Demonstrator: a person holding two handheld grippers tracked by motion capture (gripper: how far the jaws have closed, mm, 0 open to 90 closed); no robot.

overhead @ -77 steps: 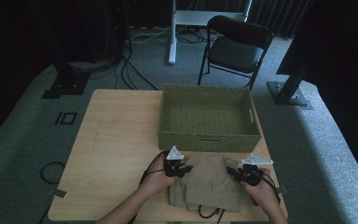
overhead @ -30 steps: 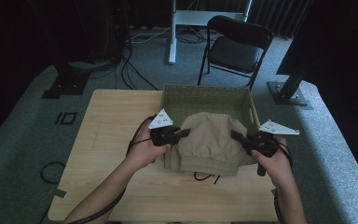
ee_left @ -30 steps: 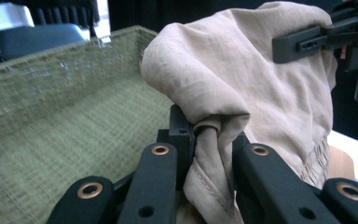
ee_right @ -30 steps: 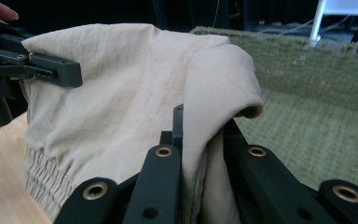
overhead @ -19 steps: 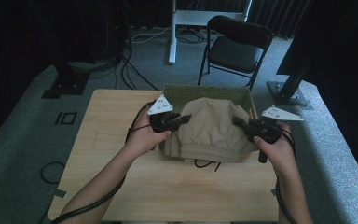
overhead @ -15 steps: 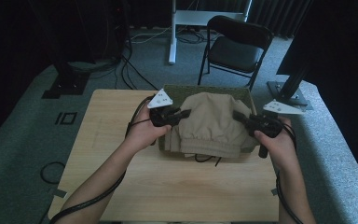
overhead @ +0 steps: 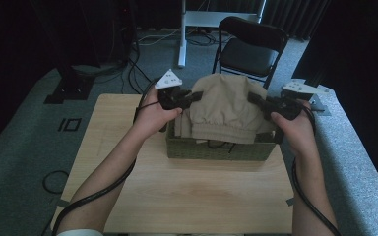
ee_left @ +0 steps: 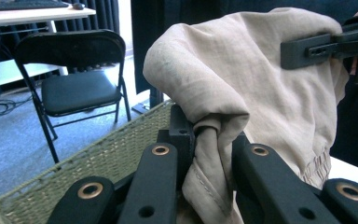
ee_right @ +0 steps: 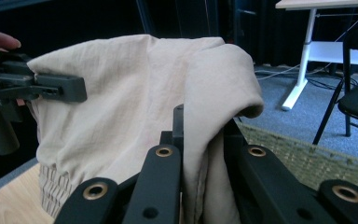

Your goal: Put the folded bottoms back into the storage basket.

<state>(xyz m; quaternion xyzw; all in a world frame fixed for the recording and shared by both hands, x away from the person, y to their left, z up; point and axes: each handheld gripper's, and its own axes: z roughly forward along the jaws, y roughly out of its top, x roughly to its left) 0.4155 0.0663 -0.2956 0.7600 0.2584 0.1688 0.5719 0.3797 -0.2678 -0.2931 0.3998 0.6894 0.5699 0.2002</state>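
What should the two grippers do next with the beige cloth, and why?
Probably lower it into the basket. The left hand-held gripper and right hand-held gripper each pinch a side of the folded cloth, which hangs right above the basket, its lower edge about level with the rim.

A black folding chair (overhead: 250,49) stands beyond the wooden table (overhead: 192,187).
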